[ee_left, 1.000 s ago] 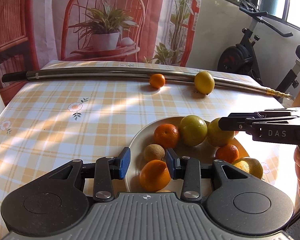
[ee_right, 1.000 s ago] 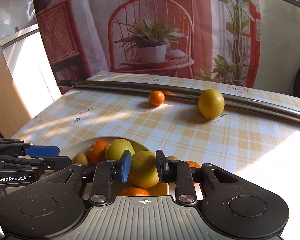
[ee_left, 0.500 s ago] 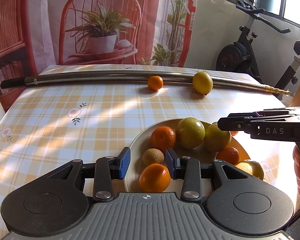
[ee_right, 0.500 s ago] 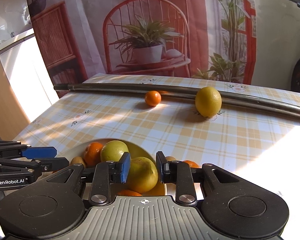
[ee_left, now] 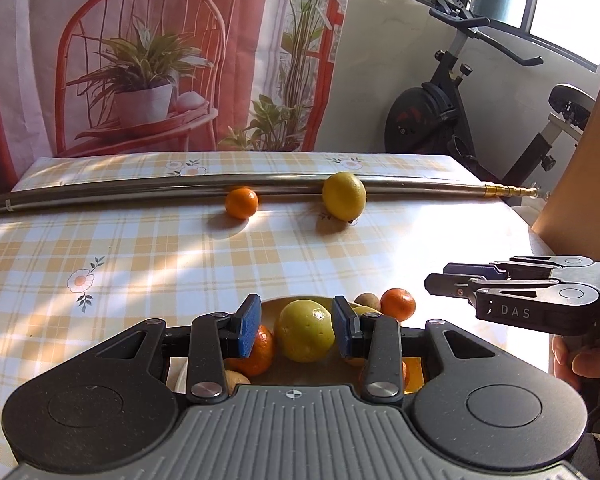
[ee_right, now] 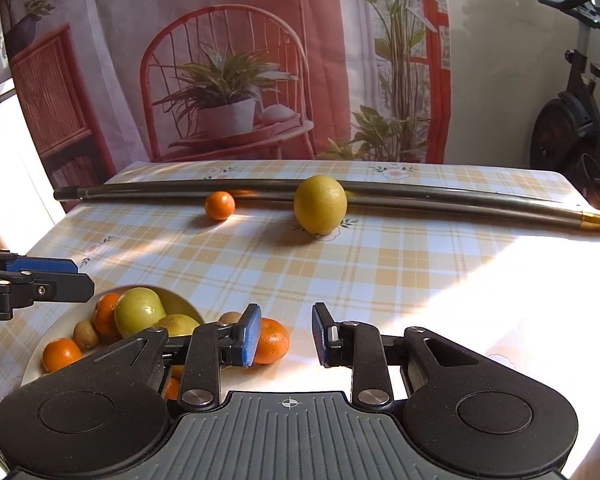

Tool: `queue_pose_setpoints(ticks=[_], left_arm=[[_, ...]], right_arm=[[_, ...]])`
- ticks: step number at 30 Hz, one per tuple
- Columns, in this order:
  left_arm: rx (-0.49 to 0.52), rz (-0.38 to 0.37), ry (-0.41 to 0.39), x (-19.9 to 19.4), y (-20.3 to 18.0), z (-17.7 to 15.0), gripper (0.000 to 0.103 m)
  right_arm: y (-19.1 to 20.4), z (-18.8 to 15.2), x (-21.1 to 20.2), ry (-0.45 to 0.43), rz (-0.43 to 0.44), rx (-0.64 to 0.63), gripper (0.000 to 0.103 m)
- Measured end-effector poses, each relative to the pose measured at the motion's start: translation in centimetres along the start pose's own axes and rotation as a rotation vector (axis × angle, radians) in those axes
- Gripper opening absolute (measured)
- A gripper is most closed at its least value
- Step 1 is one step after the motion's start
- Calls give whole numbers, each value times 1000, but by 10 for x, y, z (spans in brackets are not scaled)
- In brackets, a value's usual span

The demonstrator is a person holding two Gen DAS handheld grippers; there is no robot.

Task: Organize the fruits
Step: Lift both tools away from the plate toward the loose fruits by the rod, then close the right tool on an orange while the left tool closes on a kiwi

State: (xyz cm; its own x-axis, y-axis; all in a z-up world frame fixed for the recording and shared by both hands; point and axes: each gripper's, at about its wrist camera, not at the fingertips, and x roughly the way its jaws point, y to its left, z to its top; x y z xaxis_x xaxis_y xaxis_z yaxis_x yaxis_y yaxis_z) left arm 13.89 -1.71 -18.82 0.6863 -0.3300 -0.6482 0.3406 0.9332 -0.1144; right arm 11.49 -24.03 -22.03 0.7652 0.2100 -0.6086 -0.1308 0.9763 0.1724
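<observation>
Left wrist view: the left gripper hangs level over the plate at the table's near edge, jaws released around a yellow-green fruit without touching.

Right wrist view: the right gripper hovers level just right of the plate, jaws released and empty, a mandarin beside its left finger.

A plate of fruit sits before 2 loose fruits lying against a rod.

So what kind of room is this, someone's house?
Most likely a home: a table with a checked flowery tablecloth, an exercise bike by the window, and a plate of fruit.
</observation>
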Motion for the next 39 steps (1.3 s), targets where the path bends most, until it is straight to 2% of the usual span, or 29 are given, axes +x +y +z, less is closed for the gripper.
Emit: queue_pose_setpoints(ticks=[9,16,26,30,34,39], left_arm=[[19,-17,60,21,-7,14,41],[5,-12,90,29,-6,17,41],[14,-38,135,43,-13,27,40],[21,-55,160,54,-19,30,40],[28,-109,224,71,-26,36,40],[27,-100,290,93,-32,42,40]], right_arm=[[0,-8,12,28,49,-7,26],[-2,-11,29,59,104,10,32],[-15,-15,43,67,165,78,32],[-23,-19,38,42,141,94,32],[-31,-21,33,17,93,83,31],[-39,-24,27,-8,42,61,31]])
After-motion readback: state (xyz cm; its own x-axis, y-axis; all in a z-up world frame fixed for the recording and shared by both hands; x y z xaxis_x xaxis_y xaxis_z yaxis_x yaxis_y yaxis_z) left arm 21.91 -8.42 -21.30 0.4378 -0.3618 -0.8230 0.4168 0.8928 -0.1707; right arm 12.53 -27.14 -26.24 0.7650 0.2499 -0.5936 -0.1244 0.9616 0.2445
